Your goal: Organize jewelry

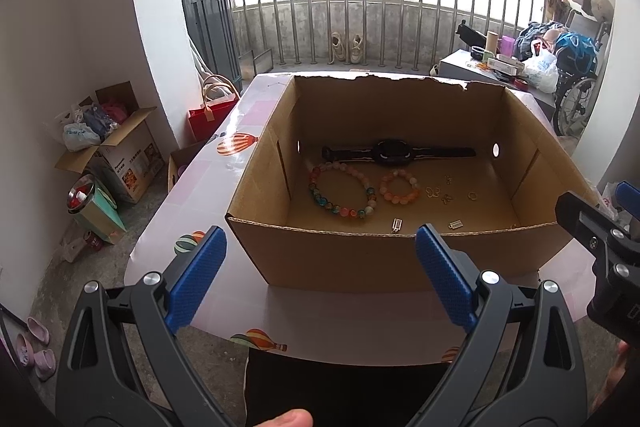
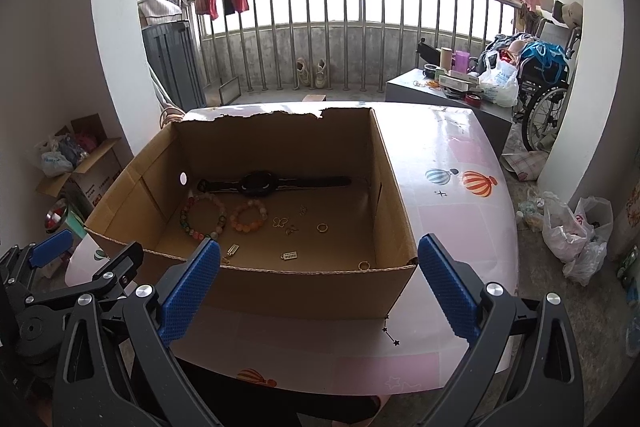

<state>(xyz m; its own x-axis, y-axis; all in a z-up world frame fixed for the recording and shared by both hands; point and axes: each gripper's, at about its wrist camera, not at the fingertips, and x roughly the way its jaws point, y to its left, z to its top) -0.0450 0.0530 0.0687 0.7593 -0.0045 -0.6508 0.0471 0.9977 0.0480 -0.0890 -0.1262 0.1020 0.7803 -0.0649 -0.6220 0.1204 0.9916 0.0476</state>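
An open cardboard box (image 1: 344,259) (image 2: 304,291) stands on a pink table. Inside lie a black watch (image 1: 394,151) (image 2: 256,183), a large multicoloured bead bracelet (image 1: 320,193) (image 2: 186,217), a small orange bead bracelet (image 1: 400,197) (image 2: 250,225), a gold ring (image 1: 472,195) (image 2: 322,227) and several small gold charms (image 1: 455,225) (image 2: 289,255). My left gripper (image 1: 320,247) hangs open in front of the box's near wall, holding nothing. My right gripper (image 2: 319,254) is open too, at the box's near right corner, empty.
The pink table (image 1: 224,163) (image 2: 448,211) has balloon prints. Around it on the floor are a red bag (image 1: 210,117), cardboard boxes (image 1: 120,155), plastic bags (image 2: 576,231) and a wheelchair (image 2: 544,95). A railing and hanging clothes stand behind. A thumb (image 1: 290,419) shows at the bottom edge.
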